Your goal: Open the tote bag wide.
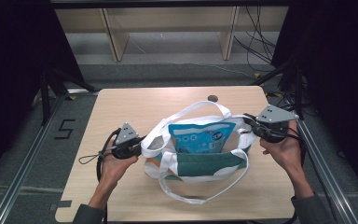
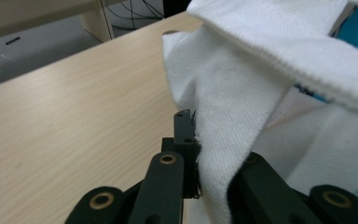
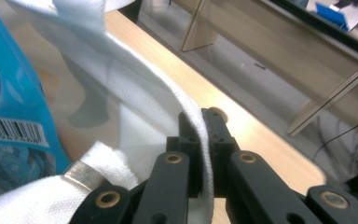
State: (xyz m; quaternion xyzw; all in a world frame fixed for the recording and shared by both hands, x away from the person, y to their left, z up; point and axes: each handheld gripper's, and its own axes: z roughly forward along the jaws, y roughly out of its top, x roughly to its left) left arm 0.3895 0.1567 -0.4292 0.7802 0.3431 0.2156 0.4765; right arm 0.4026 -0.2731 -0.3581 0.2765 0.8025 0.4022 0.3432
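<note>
Here a white tote bag [image 1: 200,161] with teal and orange patches lies near the middle of the pale wooden counter [image 1: 121,102], its mouth held apart from both ends; the left tongs [image 1: 140,143] sit at the bag's left edge and the right tongs [image 1: 251,127] at its right edge, each borne by a hand coming in from the bottom of the high view; the person's left hand [image 1: 114,165] and right hand [image 1: 284,149] are well apart, with the bag between them. In the left gripper view the left tongs [image 2: 200,154] are clamped narrowly on a fold of the white canvas [image 2: 233,112], the cloth running up and away between the two black jaws; in the right gripper view the right tongs [image 3: 205,149] are likewise pinched tight on a thin band of the white fabric [image 3: 168,93], which curves over the jaws. A blue packet [image 1: 200,136] with white print stands upright inside the bag, its top rising above the rim; the right gripper view shows its side with a barcode [image 3: 11,130]. One white handle strap [image 1: 200,107] arches toward the far side of the counter; the other strap [image 1: 200,198] loops loosely toward the near edge. A small dark round disc [image 1: 212,98] sits near the counter's far edge, apart from the bag; pale wooden shelving [image 1: 168,28] stands beyond the counter.
</note>
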